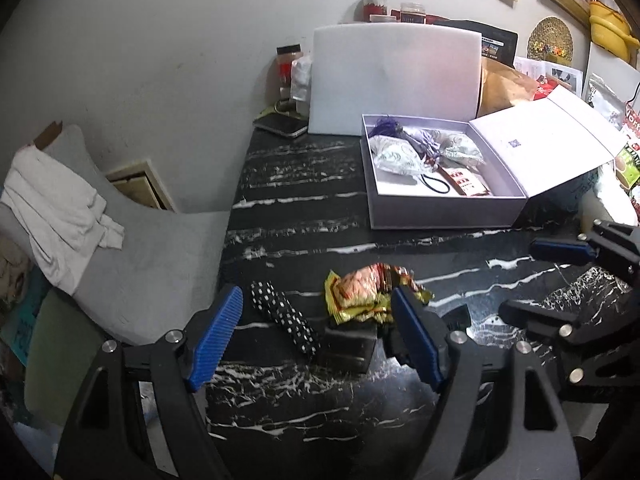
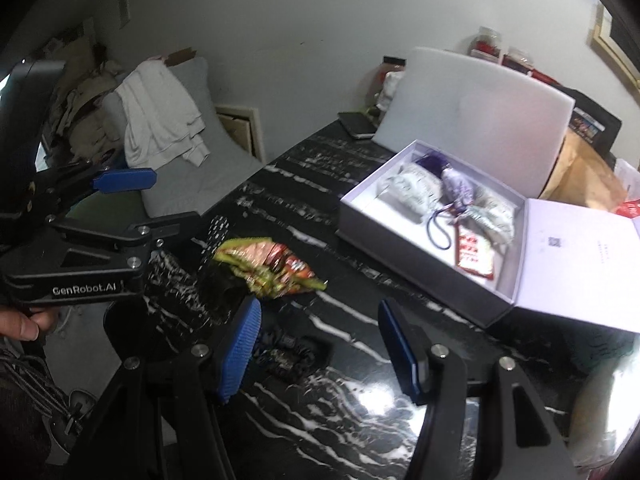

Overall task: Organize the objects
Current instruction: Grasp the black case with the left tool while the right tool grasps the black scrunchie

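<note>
An open grey gift box (image 1: 440, 212) (image 2: 420, 264) sits on the black marble table and holds pale sachets (image 1: 394, 156) (image 2: 412, 192), a purple tassel, a black hair tie and a red packet (image 2: 474, 254). A yellow-red snack wrapper (image 1: 364, 292) (image 2: 268, 266) and a black polka-dot case (image 1: 284, 320) (image 2: 218, 232) lie near the front. My left gripper (image 1: 316, 336) is open, with the case and wrapper between its fingers. My right gripper (image 2: 320, 346) is open and empty over the table, beside a small dark object (image 2: 286, 354).
A white foam board (image 1: 394, 80) stands behind the box, with jars (image 1: 374, 6), a phone (image 1: 280, 124) and a brown paper bag (image 1: 508, 84) around it. A grey chair with a white cloth (image 1: 60, 208) stands left of the table (image 1: 300, 216).
</note>
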Motion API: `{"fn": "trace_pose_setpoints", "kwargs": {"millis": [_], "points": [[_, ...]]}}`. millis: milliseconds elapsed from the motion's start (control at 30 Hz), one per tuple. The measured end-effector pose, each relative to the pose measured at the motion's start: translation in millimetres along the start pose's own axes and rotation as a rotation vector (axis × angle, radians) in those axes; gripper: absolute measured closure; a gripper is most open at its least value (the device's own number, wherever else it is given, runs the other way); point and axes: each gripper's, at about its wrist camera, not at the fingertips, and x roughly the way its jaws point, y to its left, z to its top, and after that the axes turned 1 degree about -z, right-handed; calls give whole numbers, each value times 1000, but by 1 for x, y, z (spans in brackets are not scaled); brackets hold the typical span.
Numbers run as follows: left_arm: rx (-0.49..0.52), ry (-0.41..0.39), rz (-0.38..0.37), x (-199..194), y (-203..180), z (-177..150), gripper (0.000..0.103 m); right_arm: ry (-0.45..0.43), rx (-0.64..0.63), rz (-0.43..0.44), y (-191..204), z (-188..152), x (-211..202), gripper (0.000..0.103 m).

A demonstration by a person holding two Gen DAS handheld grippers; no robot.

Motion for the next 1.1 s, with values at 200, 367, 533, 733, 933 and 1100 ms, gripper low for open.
{"fn": "trace_pose_setpoints", "kwargs": {"millis": [200,367,533,733,933,1100], "points": [[-7,21,-12,9,1,-20,27,25,-8,36,9,-15,15,42],[3,46,-16,22,-3,-39,27,41,-19,57,16,-27,25,42],[-15,77,-47,40,-3,-52,27,66,-41,81,22,-38,39,42],[-27,79,-74,58,-4,-64,27,102,-47,86,18,-47,57,41],[-31,92,-120,76,-7,-71,27,119,-48,88,15,-52,72,30],[9,78,-126,85,-14,-70,27,134,-45,88,11,-50,85,30]]}}
